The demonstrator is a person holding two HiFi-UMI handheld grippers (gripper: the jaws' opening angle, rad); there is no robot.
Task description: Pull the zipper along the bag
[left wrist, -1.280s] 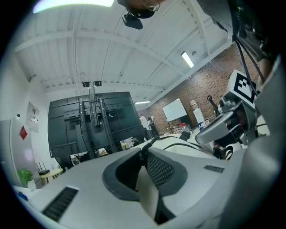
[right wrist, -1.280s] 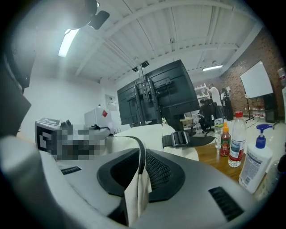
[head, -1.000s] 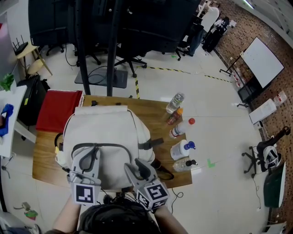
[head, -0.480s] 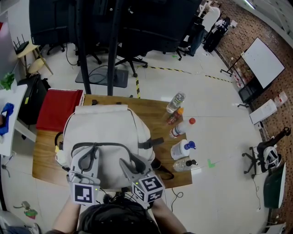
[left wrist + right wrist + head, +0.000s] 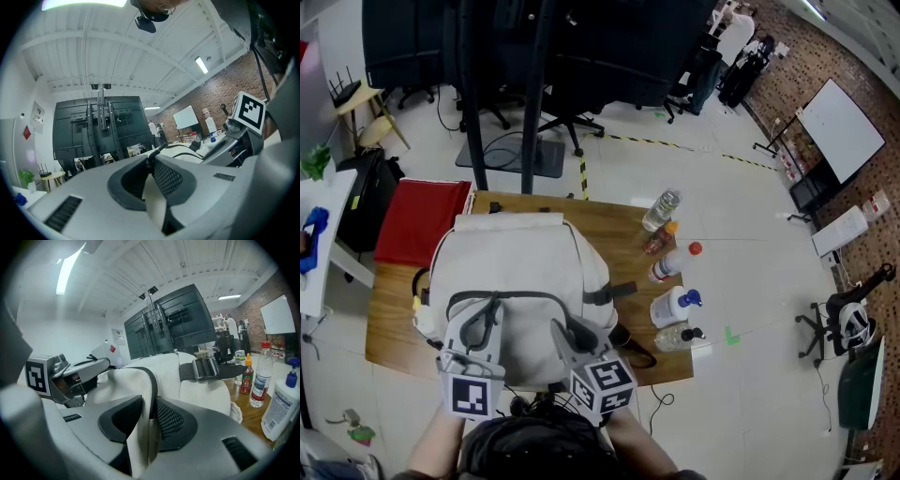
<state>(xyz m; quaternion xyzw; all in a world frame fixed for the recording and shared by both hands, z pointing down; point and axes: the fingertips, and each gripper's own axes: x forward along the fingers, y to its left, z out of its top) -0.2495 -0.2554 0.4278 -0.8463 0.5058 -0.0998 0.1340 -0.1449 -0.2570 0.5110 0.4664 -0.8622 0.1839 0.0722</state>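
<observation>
A cream backpack lies on the wooden table; its dark zipper line arcs across the near end. My left gripper is at the left end of that arc, shut on a fold of bag fabric. At the right end my right gripper has its jaws closing, with a fold of cream fabric and the black zipper edge pinched between the pads. In the right gripper view the bag fills the middle and the left gripper shows at the left. No zipper pull is visible.
Several bottles stand and lie along the table's right side, beside the bag. A black strap with a buckle hangs off the bag toward them. A red cloth-covered thing sits at the table's back left. Dark racks and chairs stand beyond.
My right gripper has shifted left onto the bag's zipper edge and its jaws have narrowed around the fold. The left gripper and the bag have stayed put.
</observation>
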